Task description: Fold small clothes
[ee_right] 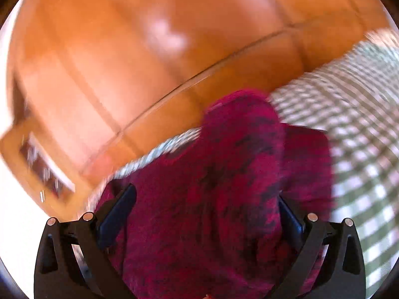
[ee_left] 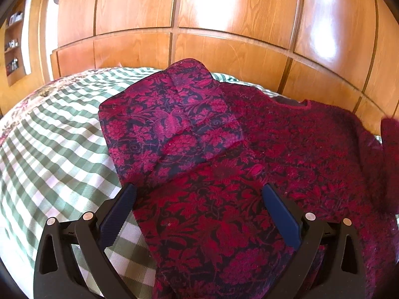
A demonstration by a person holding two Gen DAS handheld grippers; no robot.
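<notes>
A dark red floral knit garment (ee_left: 274,149) lies spread on the green-and-white checked bed cover (ee_left: 62,137). Its left sleeve (ee_left: 172,122) is folded in over the body. My left gripper (ee_left: 199,199) hovers open above the garment's near left edge, fingers wide apart and holding nothing. In the blurred right wrist view the same garment (ee_right: 224,174) bulges up between the fingers of my right gripper (ee_right: 207,199). Those fingers stand wide apart, and the cloth covers part of the right one. A raised red fold (ee_left: 389,134) shows at the far right of the left wrist view.
Glossy wooden wardrobe panels (ee_left: 224,12) rise just behind the bed and fill the background (ee_right: 124,49). A recessed shelf (ee_left: 13,42) with small items sits at the far left. Bare checked cover (ee_right: 361,124) extends to the right of the garment.
</notes>
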